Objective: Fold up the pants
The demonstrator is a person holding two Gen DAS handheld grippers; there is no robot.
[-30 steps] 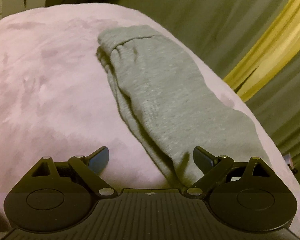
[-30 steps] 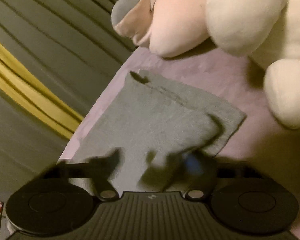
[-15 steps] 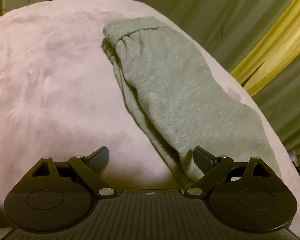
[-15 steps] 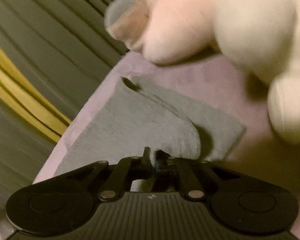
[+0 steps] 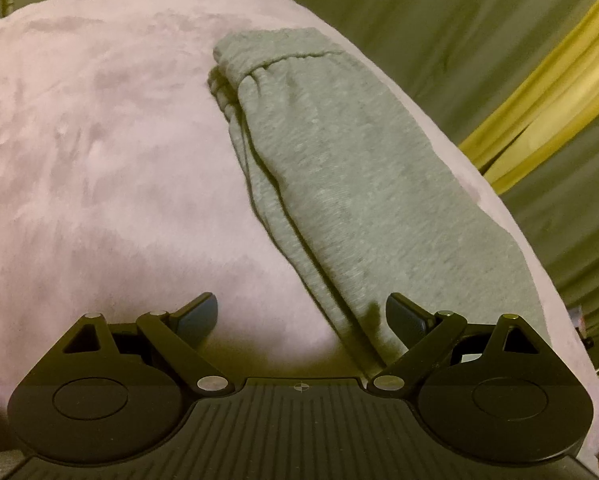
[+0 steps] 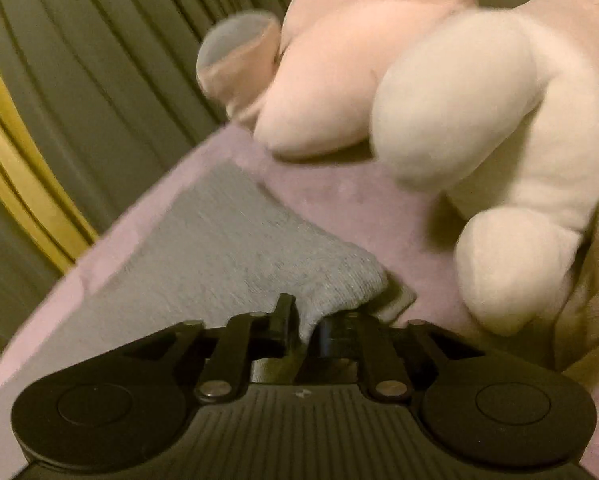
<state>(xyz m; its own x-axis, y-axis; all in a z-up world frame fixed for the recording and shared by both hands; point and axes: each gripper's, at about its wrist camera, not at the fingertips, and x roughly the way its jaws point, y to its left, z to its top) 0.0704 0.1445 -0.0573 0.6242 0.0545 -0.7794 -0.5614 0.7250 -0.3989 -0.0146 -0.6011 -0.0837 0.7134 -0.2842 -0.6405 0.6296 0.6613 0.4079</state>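
While the right gripper [image 6: 305, 320] pinches a bunched edge of the grey pants [image 6: 219, 248] between its nearly closed jaws, the left gripper [image 5: 301, 314] hovers with its jaws spread wide and nothing between them, one finger over bare blanket and the other just above the garment's near end. Those pants [image 5: 339, 184] lie as a long, narrow strip on the pink blanket [image 5: 99, 184] that covers the bed, running close along its edge beside the green curtain [image 5: 399, 12] with a yellow stripe. Layered edges show along the strip's inner side, and an elastic band bunches at its far end, so the lengthwise fold, one leg over the other, looks done. What seems left is to fold the strip across its length; the lifted end in the right gripper suggests that fold is beginning. Farther off, in the right wrist view, a large pale plush toy [image 6: 439, 92] sits on the blanket beyond the pants, apart from them.
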